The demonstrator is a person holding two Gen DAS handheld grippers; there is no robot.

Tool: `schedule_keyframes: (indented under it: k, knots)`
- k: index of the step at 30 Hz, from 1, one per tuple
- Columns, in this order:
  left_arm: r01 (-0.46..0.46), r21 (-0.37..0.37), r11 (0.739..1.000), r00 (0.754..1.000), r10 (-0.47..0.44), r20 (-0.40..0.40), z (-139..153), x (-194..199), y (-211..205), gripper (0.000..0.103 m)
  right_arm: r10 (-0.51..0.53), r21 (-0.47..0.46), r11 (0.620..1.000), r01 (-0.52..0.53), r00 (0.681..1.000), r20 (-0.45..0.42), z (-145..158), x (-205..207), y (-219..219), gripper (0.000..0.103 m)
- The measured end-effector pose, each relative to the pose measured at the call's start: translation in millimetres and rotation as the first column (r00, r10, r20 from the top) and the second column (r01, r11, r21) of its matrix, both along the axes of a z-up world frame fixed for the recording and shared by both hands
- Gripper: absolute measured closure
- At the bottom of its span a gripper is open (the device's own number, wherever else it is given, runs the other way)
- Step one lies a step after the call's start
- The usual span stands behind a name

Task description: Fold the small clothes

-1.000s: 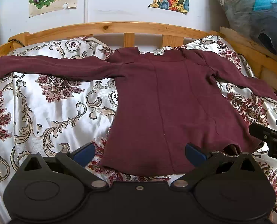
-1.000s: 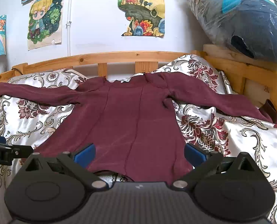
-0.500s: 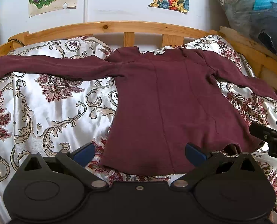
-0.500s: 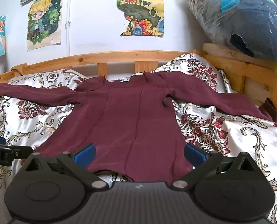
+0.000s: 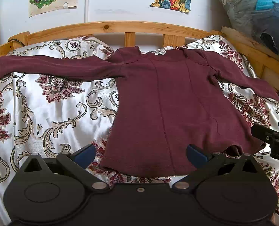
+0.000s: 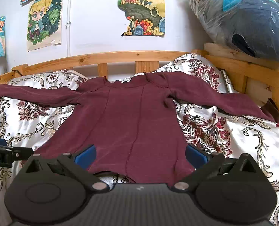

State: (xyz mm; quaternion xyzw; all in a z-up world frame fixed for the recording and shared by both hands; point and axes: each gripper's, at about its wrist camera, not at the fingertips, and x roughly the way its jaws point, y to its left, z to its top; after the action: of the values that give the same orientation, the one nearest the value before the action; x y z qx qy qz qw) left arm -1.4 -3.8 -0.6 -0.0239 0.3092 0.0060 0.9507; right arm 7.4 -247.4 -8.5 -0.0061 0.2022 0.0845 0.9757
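A maroon long-sleeved knit top (image 5: pixel 163 101) lies spread flat on a bed covered by a silvery satin sheet with floral scrolls (image 5: pixel 51 109), neckline toward the wooden slatted headboard (image 5: pixel 120 28) and hem toward the cameras. One sleeve stretches out to the left, the other to the right, its cuff near the wooden side rail (image 6: pixel 252 75). Behind the headboard stands a white wall with cartoon posters (image 6: pixel 43 18). A plastic-wrapped bundle of bedding (image 6: pixel 242 18) sits above the right rail. The left tongs (image 5: pixel 139 153) hover just before the hem's left part, the right tongs (image 6: pixel 140 153) before its right part, each spread wide, side by side.
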Motion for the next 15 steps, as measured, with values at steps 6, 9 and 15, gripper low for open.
schedule_keyframes:
  k: [6,9,15]
  knots:
    - [0.000,0.000,1.000,1.000,0.000,-0.001,0.0,0.1,0.1,0.001,0.000,0.001,1.000,0.000,1.000,-0.002,1.0,-0.3,0.2,0.000]
    - [0.000,-0.001,1.000,1.000,0.000,0.000,0.1,-0.2,0.2,0.001,0.000,0.002,1.000,0.000,1.000,-0.003,2.6,-0.5,0.4,0.000]
    - [0.000,-0.001,1.000,1.000,0.000,0.000,0.2,-0.2,0.2,0.001,0.000,0.003,1.000,0.000,1.000,-0.004,-1.4,1.2,-0.4,0.000]
